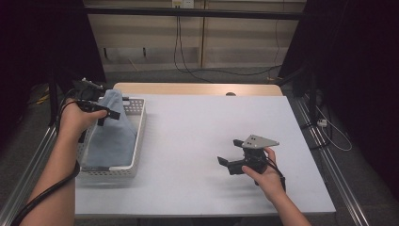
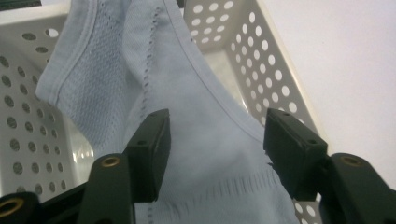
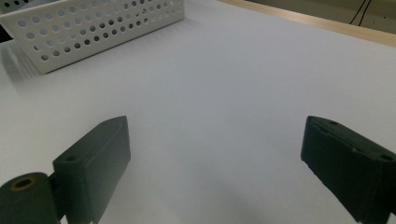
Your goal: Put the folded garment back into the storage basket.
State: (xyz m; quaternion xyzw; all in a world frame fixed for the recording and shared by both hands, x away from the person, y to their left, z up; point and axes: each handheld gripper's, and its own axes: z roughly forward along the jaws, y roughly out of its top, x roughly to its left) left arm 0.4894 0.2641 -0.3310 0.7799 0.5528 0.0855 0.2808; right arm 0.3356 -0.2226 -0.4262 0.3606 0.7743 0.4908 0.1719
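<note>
Pale blue ribbed garment (image 2: 205,140), white perforated basket (image 2: 261,51), black tools

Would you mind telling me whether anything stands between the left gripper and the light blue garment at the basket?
Nothing visible does. The left gripper is already at the light blue garment, with the cloth lying between its jaws above the white perforated basket. Whether the jaws press on it I cannot tell.
</note>
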